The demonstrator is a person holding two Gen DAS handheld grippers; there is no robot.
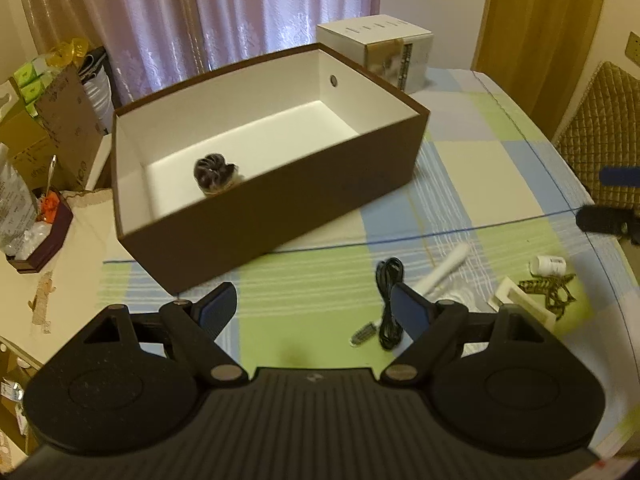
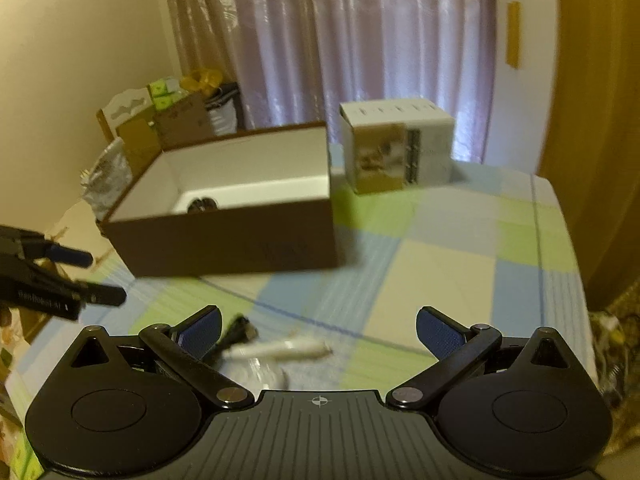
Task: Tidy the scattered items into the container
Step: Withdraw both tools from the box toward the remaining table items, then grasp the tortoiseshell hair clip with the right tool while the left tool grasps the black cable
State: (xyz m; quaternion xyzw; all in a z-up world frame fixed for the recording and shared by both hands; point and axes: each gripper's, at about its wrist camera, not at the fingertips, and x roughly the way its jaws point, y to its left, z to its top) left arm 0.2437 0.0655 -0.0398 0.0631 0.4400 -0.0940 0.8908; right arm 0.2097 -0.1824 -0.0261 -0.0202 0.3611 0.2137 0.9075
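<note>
Left tongs: we saw them spread wide and holding nothing, above bare checked cloth just short of the brown box.
Right tongs: also wide apart and empty, over the white stick.
Box: open-topped, white inside, with one dark round item near its left end; the rest of its floor was free.
Scattered things: black cable, white stick, small bottle and patterned clip lay on the cloth to the right of the left tongs.
Table edge: the cloth ran out close behind the clip.
In the way: a white carton stood behind the box's far corner.
</note>
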